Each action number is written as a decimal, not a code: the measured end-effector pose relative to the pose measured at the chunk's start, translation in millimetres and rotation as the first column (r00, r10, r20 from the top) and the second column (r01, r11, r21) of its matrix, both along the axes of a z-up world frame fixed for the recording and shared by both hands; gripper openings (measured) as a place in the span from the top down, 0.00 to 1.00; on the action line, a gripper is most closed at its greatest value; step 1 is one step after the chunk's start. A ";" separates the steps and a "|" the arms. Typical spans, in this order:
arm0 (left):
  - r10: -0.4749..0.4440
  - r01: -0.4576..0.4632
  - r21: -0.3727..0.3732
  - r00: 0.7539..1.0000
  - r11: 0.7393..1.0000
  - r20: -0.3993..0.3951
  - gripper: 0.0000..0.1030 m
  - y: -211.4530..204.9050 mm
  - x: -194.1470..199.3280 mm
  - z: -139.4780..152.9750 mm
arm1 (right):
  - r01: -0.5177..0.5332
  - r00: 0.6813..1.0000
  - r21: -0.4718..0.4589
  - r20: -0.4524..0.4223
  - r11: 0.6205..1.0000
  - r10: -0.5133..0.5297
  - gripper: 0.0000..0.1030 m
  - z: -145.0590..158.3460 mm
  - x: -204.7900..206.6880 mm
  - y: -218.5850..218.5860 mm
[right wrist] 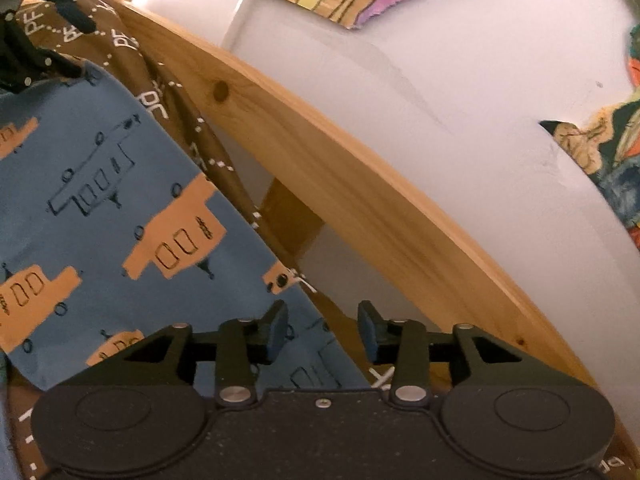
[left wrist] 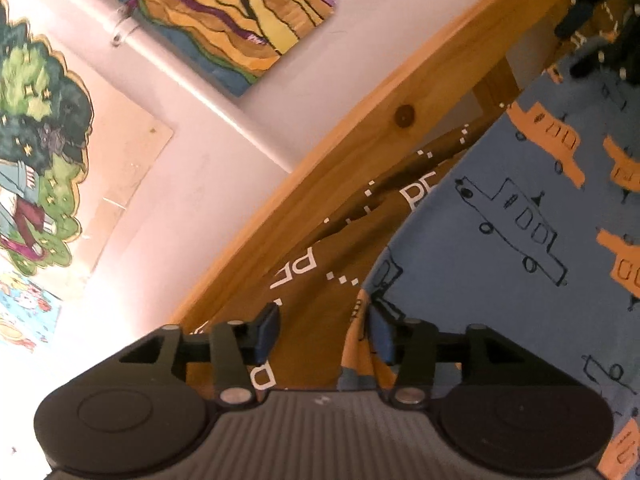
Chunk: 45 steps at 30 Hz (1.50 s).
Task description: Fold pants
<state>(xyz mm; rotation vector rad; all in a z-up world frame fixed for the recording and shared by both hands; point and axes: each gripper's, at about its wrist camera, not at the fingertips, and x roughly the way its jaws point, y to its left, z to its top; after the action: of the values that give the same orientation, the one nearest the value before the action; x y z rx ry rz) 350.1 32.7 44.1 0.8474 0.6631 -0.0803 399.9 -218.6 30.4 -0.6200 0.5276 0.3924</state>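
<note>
left wrist view: your left gripper (left wrist: 324, 334) has its jaws spread, and nothing is pinched between them. the edge of the blue pants (left wrist: 500, 248), printed with orange and outlined vehicles, lies just against the inner side of the right-hand jaw, but the pads are not pressing on it. between the jaws you see the brown cover (left wrist: 316, 320) with white letters and dotted lines. the pants lie spread on that cover, close to the wooden bed rail (left wrist: 360, 152) that runs along the far edge of the bed. beyond the rail, colourful paintings (left wrist: 224, 12) hang on the white wall. the other gripper shows dark in the top right corner, over the pants.

right wrist view: your right gripper (right wrist: 323, 330) also has its jaws spread, gripping nothing. the hem of the pants (right wrist: 120, 208) runs under the left-hand jaw and into the gap between them, lying loose on the brown cover (right wrist: 132, 52). the wooden bed rail (right wrist: 340, 184) crosses behind, wall beyond it.
</note>
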 end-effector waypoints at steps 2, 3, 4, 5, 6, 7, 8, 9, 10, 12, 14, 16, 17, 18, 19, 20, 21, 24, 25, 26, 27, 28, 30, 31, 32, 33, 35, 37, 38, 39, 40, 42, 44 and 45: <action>-0.024 0.023 -0.022 1.000 0.999 -0.010 0.40 2.1 -3.0 2.9 | -0.026 1.000 0.008 -0.011 1.000 0.026 0.59 2.4 1.5 3.8; -0.033 0.033 -0.030 0.999 0.999 -0.014 0.36 2.2 -4.6 3.5 | -0.037 0.999 0.016 -0.014 0.999 0.037 0.58 4.1 1.2 5.7; -0.044 0.043 -0.035 0.999 0.998 -0.021 0.35 2.2 -6.8 3.7 | -0.053 0.998 0.026 -0.020 0.998 0.053 0.58 6.2 1.7 7.7; -0.055 0.054 -0.040 0.998 0.998 -0.030 0.33 3.2 -8.3 4.4 | -0.069 0.997 0.032 -0.028 0.997 0.070 0.58 8.0 3.3 10.5; -0.059 0.057 -0.039 0.997 0.998 -0.042 0.30 3.8 -8.8 4.0 | -0.081 0.996 0.030 -0.036 0.996 0.082 0.58 9.3 6.0 14.4; -0.056 0.055 -0.026 0.997 0.998 -0.053 0.30 3.6 -7.2 2.3 | -0.089 0.995 0.023 -0.045 0.996 0.089 0.58 9.4 8.3 17.5; -0.052 0.051 -0.016 0.997 0.999 -0.064 0.30 3.5 -4.9 0.5 | -0.088 0.994 0.014 -0.058 0.996 0.089 0.58 8.5 12.3 21.2; -0.046 0.045 -0.014 0.996 0.999 -0.075 0.30 3.4 -1.8 -0.3 | -0.081 0.994 0.008 -0.068 0.997 0.081 0.58 7.5 15.2 22.8; -0.034 0.032 -0.021 0.996 0.999 -0.086 0.30 3.8 1.4 -0.1 | -0.073 0.994 0.002 -0.082 0.997 0.073 0.59 6.4 19.0 24.7; -0.010 0.006 -0.041 0.995 0.999 -0.101 0.42 5.8 7.3 2.3 | -0.060 0.991 0.001 -0.120 0.998 0.060 0.66 5.0 27.6 28.4; -0.003 -0.003 -0.047 0.991 0.999 -0.130 0.61 7.2 10.9 3.6 | -0.047 0.987 0.020 -0.155 0.999 0.049 0.77 4.6 31.2 29.1; -0.018 0.011 -0.048 0.987 0.999 -0.160 0.76 5.7 10.0 4.3 | -0.055 0.982 0.034 -0.178 0.998 0.060 0.88 4.7 31.0 30.4; -0.028 0.022 -0.036 0.986 0.999 -0.164 0.87 3.2 8.4 3.3 | -0.066 0.982 0.026 -0.175 0.998 0.069 0.93 4.5 29.5 32.3; -0.034 0.031 -0.021 0.985 0.999 -0.167 0.94 0.4 7.1 1.5 | -0.075 0.983 0.014 -0.164 0.997 0.077 1.00 4.4 27.6 34.4; -0.036 0.035 -0.006 0.986 0.999 -0.164 0.96 -2.6 5.4 -0.6 | -0.082 0.984 0.010 -0.155 0.997 0.083 1.00 4.7 25.3 35.6; -0.037 0.038 0.007 0.987 0.999 -0.158 0.98 -5.4 3.6 -2.5 | -0.084 0.986 0.011 -0.147 0.996 0.084 1.00 4.7 23.3 35.7; -0.040 0.044 0.021 0.988 0.999 -0.147 0.99 -7.9 0.8 -4.5 | -0.084 0.987 0.013 -0.134 0.996 0.085 1.00 5.9 19.6 34.6; -0.050 0.055 0.042 0.994 0.998 -0.093 0.99 -10.8 -10.3 -6.9 | -0.086 0.992 0.030 -0.091 0.996 0.088 1.00 12.4 8.4 29.4; -0.063 0.065 0.036 0.996 0.997 -0.069 0.99 -10.3 -17.0 -6.0 | -0.085 0.994 0.037 -0.069 0.996 0.088 1.00 15.4 1.3 26.5; -0.070 0.072 0.036 0.997 0.997 -0.038 0.99 -9.8 -23.7 -5.5 | -0.087 0.995 0.042 -0.042 0.995 0.089 1.00 18.2 -7.6 25.0; -0.075 0.076 0.037 0.997 0.996 -0.012 0.99 -9.4 -30.7 -5.4 | -0.088 0.996 0.045 -0.018 0.995 0.089 1.00 20.0 -15.3 22.7; -0.083 0.083 0.032 0.997 0.996 0.009 0.99 -8.4 -39.1 -4.7 | -0.084 0.996 0.047 0.011 0.995 0.084 1.00 21.9 -24.9 21.3; -0.099 0.097 0.037 0.993 0.995 0.056 0.99 -7.5 -56.0 -3.8 | -0.078 0.995 0.055 0.062 0.995 0.075 1.00 24.8 -45.6 19.6; -0.107 0.104 0.040 0.991 0.994 0.085 0.99 -6.7 -65.4 -3.6 | -0.077 0.994 0.054 0.085 0.996 0.072 1.00 25.8 -55.5 19.2; -0.117 0.113 0.042 0.987 0.993 0.109 0.99 -7.6 -74.6 -2.9 | -0.076 0.991 0.052 0.110 0.996 0.070 1.00 26.5 -66.1 18.2; -0.128 0.123 0.046 0.983 0.991 0.132 0.99 -7.1 -81.3 -1.3 | -0.076 0.989 0.054 0.134 0.996 0.068 1.00 28.3 -77.0 17.5; -0.143 0.136 0.052 0.974 0.989 0.176 0.99 -8.5 -96.3 2.5 | -0.074 0.983 0.060 0.171 0.995 0.063 1.00 32.8 -98.2 15.1; -0.162 0.152 0.062 0.962 0.986 0.221 0.99 -7.1 -115.1 5.8 | -0.073 0.976 0.068 0.212 0.995 0.057 1.00 37.6 -120.5 13.5; -0.170 0.158 0.069 0.956 0.985 0.238 0.99 -6.8 -122.8 7.8 | -0.076 0.972 0.068 0.227 0.995 0.059 1.00 39.2 -131.4 12.6; -0.182 0.168 0.075 0.949 0.983 0.257 0.99 -5.6 -132.8 9.3 | -0.081 0.967 0.066 0.246 0.994 0.063 1.00 41.1 -143.7 12.0; -0.197 0.181 0.083 0.941 0.980 0.275 0.99 -4.9 -144.3 9.6 | -0.088 0.962 0.062 0.263 0.994 0.068 1.00 42.2 -157.4 11.3; -0.222 0.199 0.108 0.927 0.974 0.302 0.99 -4.4 -164.1 8.1 | -0.100 0.955 0.049 0.285 0.994 0.082 1.00 41.4 -184.9 9.7; -0.249 0.218 0.130 0.914 0.967 0.319 0.99 -3.8 -185.0 3.8 | -0.112 0.948 0.026 0.303 0.993 0.099 1.00 37.5 -209.9 10.6; -0.265 0.229 0.146 0.909 0.962 0.323 0.99 -3.5 -194.4 0.0 | -0.115 0.946 0.021 0.306 0.993 0.103 1.00 35.5 -221.9 10.8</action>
<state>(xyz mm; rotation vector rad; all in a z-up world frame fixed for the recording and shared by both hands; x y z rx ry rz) 155.7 29.2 44.1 1.0159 0.2327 -0.1257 178.0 -207.8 65.9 -0.6600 0.1903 0.4013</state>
